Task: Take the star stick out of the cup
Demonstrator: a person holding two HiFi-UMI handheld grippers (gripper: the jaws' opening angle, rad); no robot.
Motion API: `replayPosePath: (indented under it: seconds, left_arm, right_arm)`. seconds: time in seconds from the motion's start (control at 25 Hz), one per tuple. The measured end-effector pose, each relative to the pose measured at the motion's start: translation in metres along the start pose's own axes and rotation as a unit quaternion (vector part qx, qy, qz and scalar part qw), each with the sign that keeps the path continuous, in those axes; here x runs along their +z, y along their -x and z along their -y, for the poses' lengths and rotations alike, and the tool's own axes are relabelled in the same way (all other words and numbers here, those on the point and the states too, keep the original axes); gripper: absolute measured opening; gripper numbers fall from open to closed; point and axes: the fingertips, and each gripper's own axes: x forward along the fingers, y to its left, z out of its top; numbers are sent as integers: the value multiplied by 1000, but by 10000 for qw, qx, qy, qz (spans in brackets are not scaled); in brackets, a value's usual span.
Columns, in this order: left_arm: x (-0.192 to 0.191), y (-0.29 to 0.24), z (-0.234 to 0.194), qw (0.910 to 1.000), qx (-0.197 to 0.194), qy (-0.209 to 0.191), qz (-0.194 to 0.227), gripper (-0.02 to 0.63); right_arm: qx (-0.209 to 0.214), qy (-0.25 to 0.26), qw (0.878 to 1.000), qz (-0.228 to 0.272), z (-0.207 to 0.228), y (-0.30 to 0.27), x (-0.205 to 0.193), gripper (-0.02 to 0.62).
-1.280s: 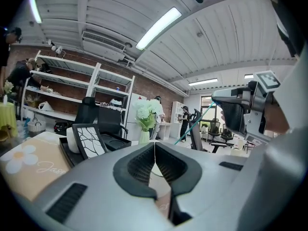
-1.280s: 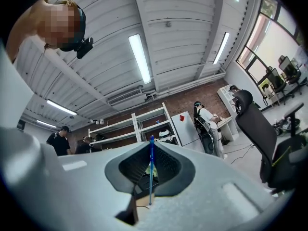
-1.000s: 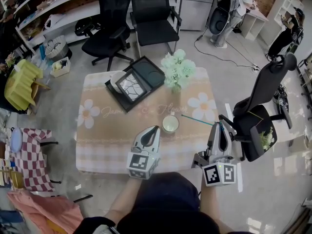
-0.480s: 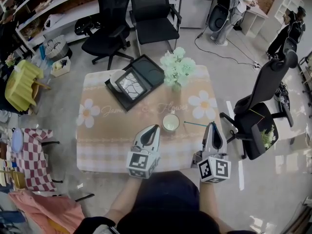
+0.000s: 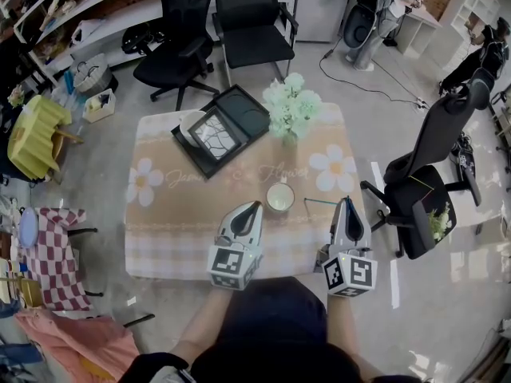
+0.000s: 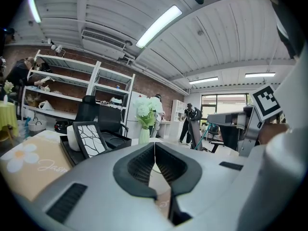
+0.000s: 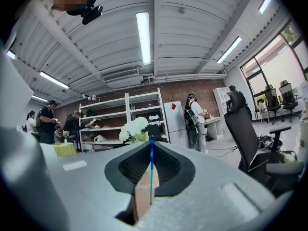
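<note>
The cream cup (image 5: 280, 198) stands upright on the flower-print tablecloth (image 5: 172, 206), near its front edge. The thin teal star stick (image 5: 323, 203) is outside the cup, lying nearly level just right of it. My right gripper (image 5: 346, 204) is shut on the stick's right end, and in the right gripper view the stick (image 7: 151, 172) runs straight up between the closed jaws of the right gripper (image 7: 151, 146). The star end is too small to make out. My left gripper (image 5: 257, 207) sits just left of the cup, shut, and the left gripper (image 6: 154, 146) has nothing between its jaws.
A black tray (image 5: 243, 112) with a white bowl and a patterned frame sits at the table's back. A vase of pale green flowers (image 5: 291, 110) stands behind the cup. Black office chairs (image 5: 423, 190) stand right of and behind the table.
My right gripper has sunk toward the table and shifted a little left, carrying the stick. The stick now lies flatter, close beside the cup. My left gripper has not moved.
</note>
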Motion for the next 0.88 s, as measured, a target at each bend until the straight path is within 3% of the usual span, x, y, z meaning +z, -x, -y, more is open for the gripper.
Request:
replayPosePath:
  seconds: [0.88]
  left_arm:
    - [0,0,0,10000,-21,9,21,11]
  right_arm:
    - [62,133,9998,-97,-5,-1,-4,14]
